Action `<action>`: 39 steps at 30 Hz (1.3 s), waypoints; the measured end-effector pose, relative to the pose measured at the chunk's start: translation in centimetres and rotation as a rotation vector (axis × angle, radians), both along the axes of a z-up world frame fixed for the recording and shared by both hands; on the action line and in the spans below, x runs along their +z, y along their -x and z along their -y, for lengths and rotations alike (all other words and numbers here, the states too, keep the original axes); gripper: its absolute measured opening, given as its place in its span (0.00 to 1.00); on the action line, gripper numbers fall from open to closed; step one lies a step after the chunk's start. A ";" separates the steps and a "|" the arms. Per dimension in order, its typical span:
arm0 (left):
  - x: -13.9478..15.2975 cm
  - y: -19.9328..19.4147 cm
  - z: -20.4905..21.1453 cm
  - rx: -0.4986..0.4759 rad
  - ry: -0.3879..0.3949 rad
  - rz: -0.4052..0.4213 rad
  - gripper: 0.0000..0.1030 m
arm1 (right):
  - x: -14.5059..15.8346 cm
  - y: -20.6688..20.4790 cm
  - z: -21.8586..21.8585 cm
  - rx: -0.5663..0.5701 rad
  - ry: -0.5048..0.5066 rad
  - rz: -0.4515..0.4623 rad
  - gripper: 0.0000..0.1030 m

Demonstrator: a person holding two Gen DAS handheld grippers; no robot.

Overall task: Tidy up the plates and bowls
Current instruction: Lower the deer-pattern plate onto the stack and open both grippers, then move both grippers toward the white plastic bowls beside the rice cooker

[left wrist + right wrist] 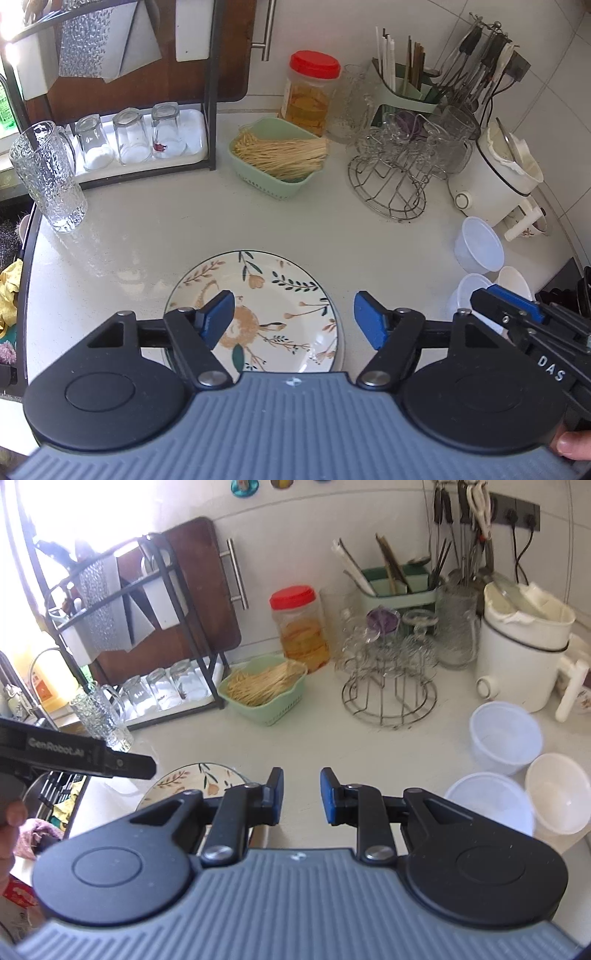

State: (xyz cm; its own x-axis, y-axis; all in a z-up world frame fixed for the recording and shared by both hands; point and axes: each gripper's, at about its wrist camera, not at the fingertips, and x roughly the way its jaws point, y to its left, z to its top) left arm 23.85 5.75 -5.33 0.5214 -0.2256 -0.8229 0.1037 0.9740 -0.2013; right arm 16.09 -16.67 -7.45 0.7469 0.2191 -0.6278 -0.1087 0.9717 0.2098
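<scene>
The flowered plate (255,314) lay flat on the white counter (147,236), close under the left gripper (293,319), which hung above it with its two blue pads spread wide and nothing between them. It looked as if more plates sat stacked under the top one, but that was hard to tell. The right gripper (301,795) hung over bare counter just to the right of the plate, and its pads stood a little apart with nothing between them either. To the right of it, three plastic bowls sat close together: a clear bowl (491,801) near the front, a cream bowl (557,794) touching it, and another clear bowl (506,736) just behind. The step in hand seemed to be picking up a bowl to stack the bowls in one pile. To do that well, the right gripper should probably come down over one rim, with one pad inside and one outside, and squeeze softly, because thin plastic would likely bend or pop out. The plate sat flat, so grabbing it would need a pad to slip under its edge. Farther back stood a green basket (273,162) of dry noodles, a tall glass mug (48,177) and a wire cup rack (391,184). Moves should stay low and slow so nothing there got bumped. A red-lidded jar (310,92) stood by the far wall.
</scene>
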 end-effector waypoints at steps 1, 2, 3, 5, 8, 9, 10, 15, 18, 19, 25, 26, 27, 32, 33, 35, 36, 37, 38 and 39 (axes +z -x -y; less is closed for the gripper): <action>0.1 0.3 0.3 0.001 0.001 0.001 0.74 | 0.3 0.2 0.3 0.004 0.000 0.006 0.25; 0.2 0.6 0.6 0.004 0.001 0.006 0.76 | 0.6 0.5 0.7 0.006 -0.003 0.012 0.25; 0.4 0.9 0.9 0.008 -0.001 0.011 0.78 | 0.9 0.8 1.0 0.010 -0.007 0.017 0.25; 0.6 1.6 1.2 0.016 -0.006 0.019 0.82 | 1.3 1.2 1.5 0.021 -0.011 0.027 0.25; 0.9 2.4 1.5 0.024 -0.004 0.024 0.85 | 1.7 1.7 1.8 0.023 -0.005 0.033 0.25; 1.0 2.6 1.6 0.022 -0.005 0.026 0.86 | 1.8 1.9 1.9 0.021 -0.004 0.035 0.26; 1.2 2.7 1.7 0.017 -0.007 0.028 0.87 | 1.9 2.0 1.9 0.015 -0.001 0.036 0.36; 2.3 3.1 1.6 0.007 -0.013 0.067 0.92 | 2.0 2.6 2.2 -0.017 0.006 0.044 0.48; 2.9 3.1 1.5 0.010 -0.022 0.078 0.93 | 2.4 3.0 2.3 -0.040 0.007 0.046 0.48; 3.1 3.1 1.5 0.006 -0.025 0.084 0.93 | 2.6 3.1 2.4 -0.052 0.007 0.041 0.48; 4.2 3.2 1.2 -0.006 -0.036 0.115 0.95 | 3.6 3.9 2.4 -0.075 0.002 0.045 0.48; 4.5 3.4 1.1 0.000 -0.028 0.129 0.95 | 3.7 3.9 2.5 -0.082 0.002 0.043 0.48; 4.9 3.4 1.0 0.001 -0.018 0.138 0.95 | 3.7 3.9 2.5 -0.087 0.000 0.040 0.48; 8.5 3.6 1.6 -0.028 -0.038 0.206 0.97 | 3.4 3.7 3.0 -0.118 -0.010 0.012 0.48; 9.3 3.6 1.7 -0.034 -0.037 0.219 0.97 | 3.3 3.6 3.1 -0.120 -0.007 0.009 0.48; 10.8 3.4 2.2 -0.038 -0.032 0.213 0.98 | 3.0 3.3 3.4 -0.128 0.002 0.002 0.48; 11.7 3.3 2.6 -0.041 -0.030 0.207 0.98 | 2.9 3.1 3.6 -0.134 0.005 -0.004 0.48; 12.4 3.2 3.0 -0.042 -0.027 0.200 0.98 | 2.8 2.9 3.9 -0.137 0.002 -0.009 0.48; 13.3 3.2 3.5 -0.042 -0.025 0.195 0.98 | 2.7 2.7 4.3 -0.133 -0.004 -0.010 0.48; 13.9 3.1 3.8 -0.043 -0.020 0.194 0.99 | 2.5 2.5 4.6 -0.130 -0.005 -0.012 0.48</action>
State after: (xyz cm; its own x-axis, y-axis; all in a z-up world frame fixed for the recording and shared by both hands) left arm 20.73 1.93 8.59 0.6610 -0.2357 -0.7124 0.1802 0.9715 -0.1542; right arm 13.64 -21.28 -4.91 0.7614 0.1243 -0.6363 0.0209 0.9762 0.2157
